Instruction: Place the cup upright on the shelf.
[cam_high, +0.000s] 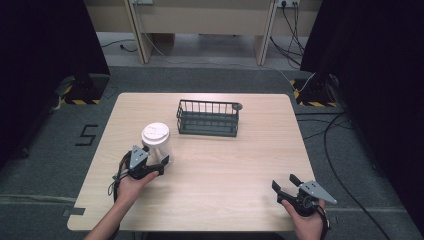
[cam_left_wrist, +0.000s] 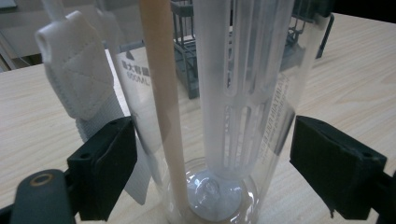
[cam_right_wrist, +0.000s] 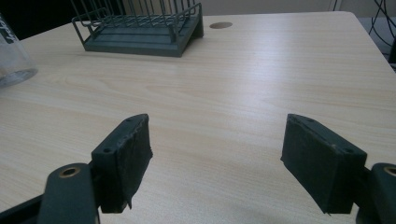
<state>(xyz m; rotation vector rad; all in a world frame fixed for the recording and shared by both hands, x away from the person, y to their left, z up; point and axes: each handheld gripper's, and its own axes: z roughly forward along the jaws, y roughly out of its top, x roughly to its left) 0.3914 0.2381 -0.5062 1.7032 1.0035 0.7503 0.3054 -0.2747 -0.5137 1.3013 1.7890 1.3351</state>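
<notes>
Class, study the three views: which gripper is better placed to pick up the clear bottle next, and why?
Left. The left gripper already has its open jaws on either side of the bottle, while the right gripper hangs open near the table's front right corner.

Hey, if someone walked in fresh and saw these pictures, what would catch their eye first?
Probably the clear bottle with a white lid, standing near the left side of the wooden table, with the left tongs open around it, pads either side of its wall. Next, the dark wire basket toward the table's far edge. The right tongs wait open near the front right corner, holding nothing.
</notes>
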